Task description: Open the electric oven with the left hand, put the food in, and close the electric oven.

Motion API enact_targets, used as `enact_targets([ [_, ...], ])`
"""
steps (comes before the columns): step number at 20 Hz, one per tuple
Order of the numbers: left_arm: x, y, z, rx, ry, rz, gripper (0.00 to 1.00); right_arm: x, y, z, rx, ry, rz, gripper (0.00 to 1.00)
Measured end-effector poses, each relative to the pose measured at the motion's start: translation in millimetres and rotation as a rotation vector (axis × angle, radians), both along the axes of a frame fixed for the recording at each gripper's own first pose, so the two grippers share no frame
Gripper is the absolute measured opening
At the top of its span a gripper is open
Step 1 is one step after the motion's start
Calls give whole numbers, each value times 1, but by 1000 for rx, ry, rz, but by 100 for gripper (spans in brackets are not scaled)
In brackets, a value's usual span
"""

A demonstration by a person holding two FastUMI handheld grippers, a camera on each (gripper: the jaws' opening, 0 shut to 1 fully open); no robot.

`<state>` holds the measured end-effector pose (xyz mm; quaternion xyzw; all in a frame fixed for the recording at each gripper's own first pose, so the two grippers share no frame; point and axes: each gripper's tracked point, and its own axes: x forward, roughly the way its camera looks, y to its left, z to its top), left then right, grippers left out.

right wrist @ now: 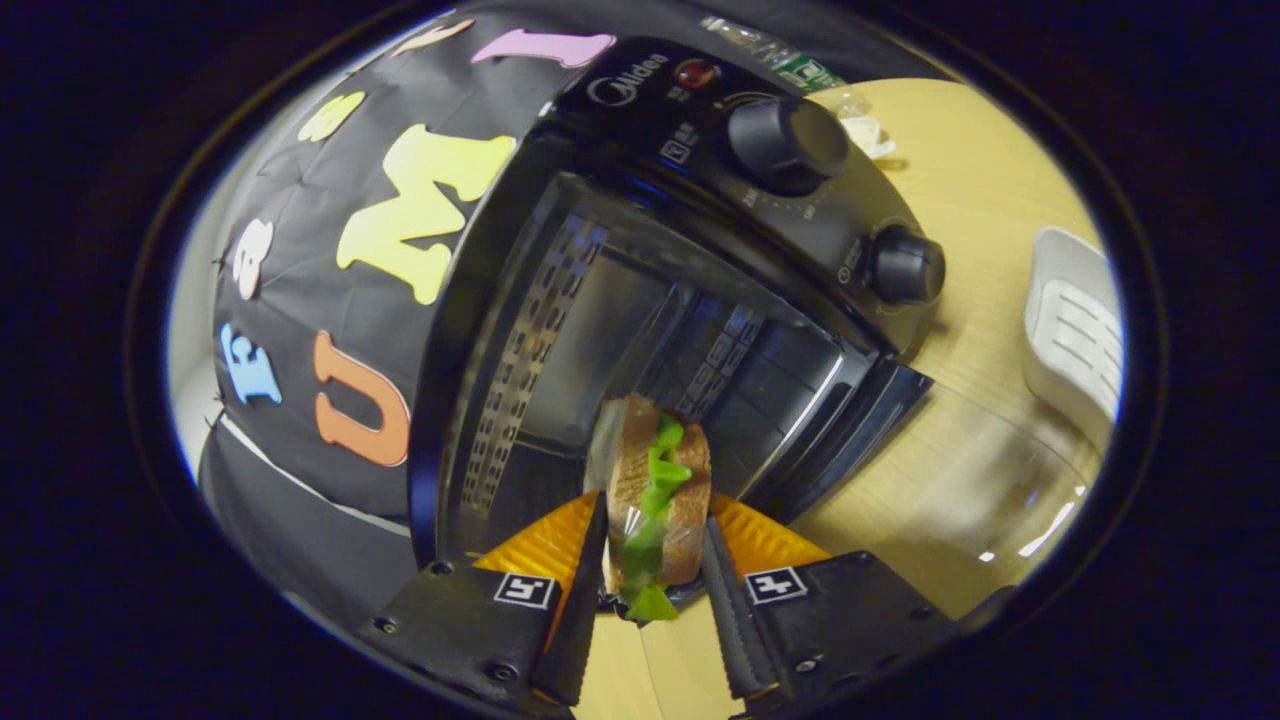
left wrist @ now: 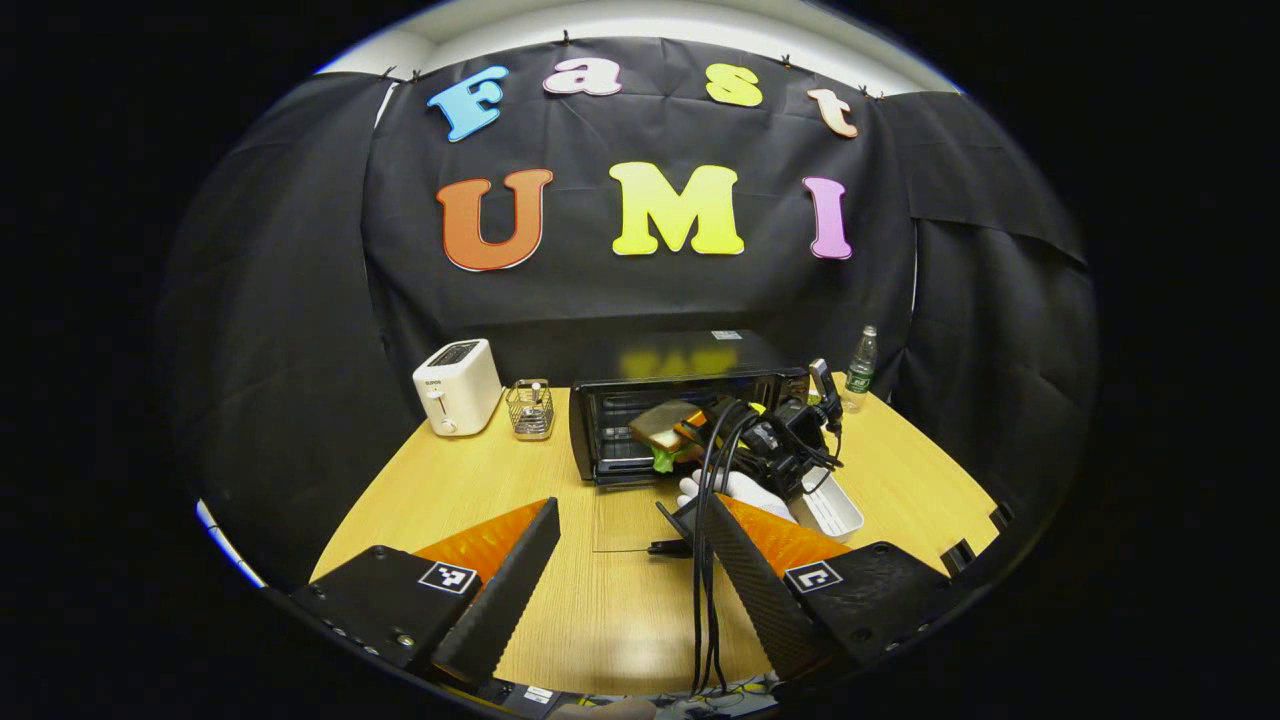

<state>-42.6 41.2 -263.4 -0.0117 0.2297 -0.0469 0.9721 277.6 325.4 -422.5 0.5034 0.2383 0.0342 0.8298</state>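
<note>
The electric oven (left wrist: 680,425) is standing on the wooden table (left wrist: 480,480) with its glass door (left wrist: 625,520) lying folded down flat toward the front, so the cavity is gaping open for loading. The right gripper (right wrist: 655,560) is clamping the sandwich (right wrist: 655,500) between both fingers, gripping the two bread slices from outside so the green filling is staying sandwiched between them, and is holding it right at the oven's mouth, apparently about to slide it in. In the left gripper view the gloved hand (left wrist: 735,488) carrying that tool is reaching in over the lowered door, with the sandwich (left wrist: 665,425) leading into the opening and cables trailing behind. The left gripper (left wrist: 625,545) is hanging back near the table's front edge, level and pointed at the oven, its fingers spread wide and gripping nothing, probably waiting to shut the door. A white tray (left wrist: 830,505) is sitting just beside the oven's right side, likely where the food came from.
</note>
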Motion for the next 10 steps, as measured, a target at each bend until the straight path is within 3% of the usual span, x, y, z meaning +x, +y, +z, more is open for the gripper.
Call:
enact_targets([
  [3,4,-3,-1,-16,2,4,96,-3,-2,-4,-132,0,45,61],
  [4,5,-5,-1,-20,1,4,96,-4,-5,-5,-197,-1,53,74],
  [6,7,-7,1,-22,-8,1,96,-6,-8,-10,-316,0,77,90],
  [8,10,-7,2,-17,-19,3,96,-8,-18,-13,-432,-7,88,100],
  [10,10,-6,3,-14,-27,4,96,-8,-19,-6,-556,-50,119,100],
])
